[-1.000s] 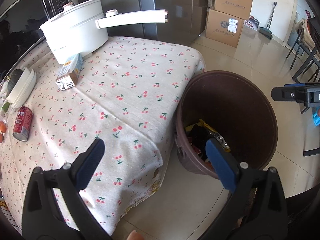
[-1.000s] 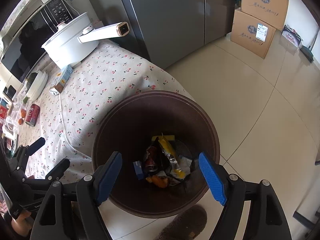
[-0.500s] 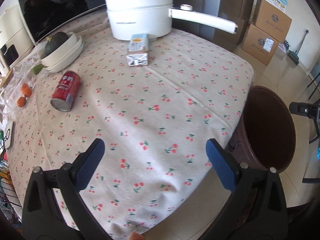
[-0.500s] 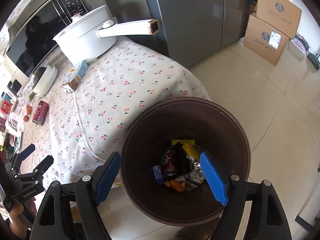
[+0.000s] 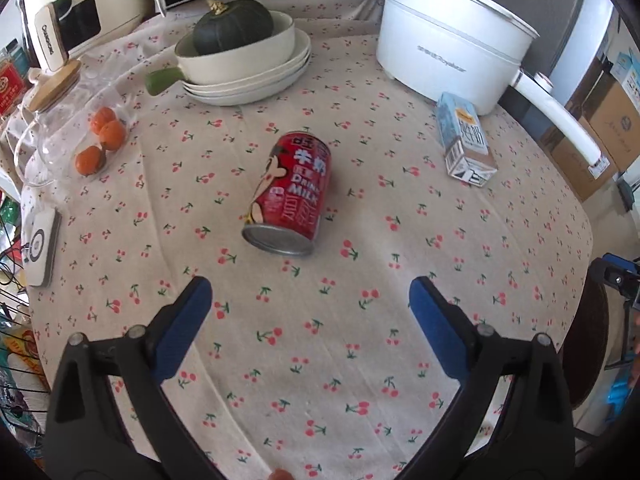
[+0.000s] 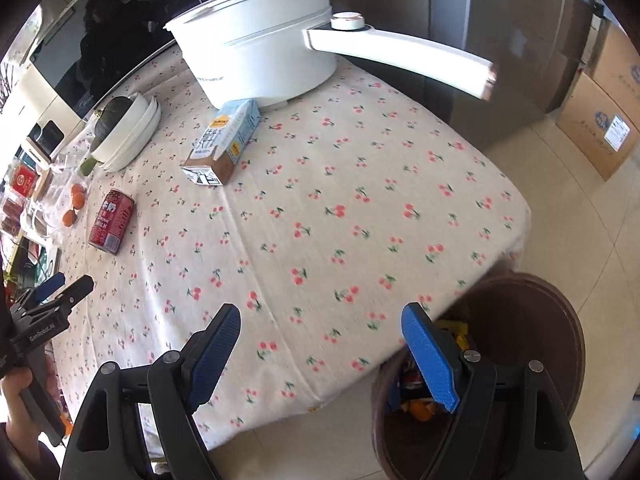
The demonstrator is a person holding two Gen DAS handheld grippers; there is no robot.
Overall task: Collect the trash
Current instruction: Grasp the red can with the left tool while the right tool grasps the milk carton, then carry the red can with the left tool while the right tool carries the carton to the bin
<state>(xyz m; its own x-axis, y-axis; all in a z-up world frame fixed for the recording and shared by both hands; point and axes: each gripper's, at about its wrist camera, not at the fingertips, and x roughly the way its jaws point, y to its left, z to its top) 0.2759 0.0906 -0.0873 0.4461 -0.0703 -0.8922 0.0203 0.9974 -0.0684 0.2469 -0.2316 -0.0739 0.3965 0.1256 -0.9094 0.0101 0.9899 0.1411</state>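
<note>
The left gripper (image 5: 310,300) hangs over the cherry-print tablecloth (image 5: 360,360) with its blue pads spread wide and nothing between them, aimed at the red milk can (image 5: 290,194), which lies on its side just ahead, its silver base turned toward the camera. The right gripper (image 6: 320,330) is likewise spread and empty, poised above the table edge beside the brown trash bin (image 6: 552,320), where wrappers already lie. A milk carton (image 6: 224,142) also lies on the cloth near the white electric pot (image 6: 260,52). The step in hand looks to be picking up the can; a round body on cloth will likely roll, so the person would do well to straddle it across its curved sides, low and near mid-length, and close squarely before lifting
</note>
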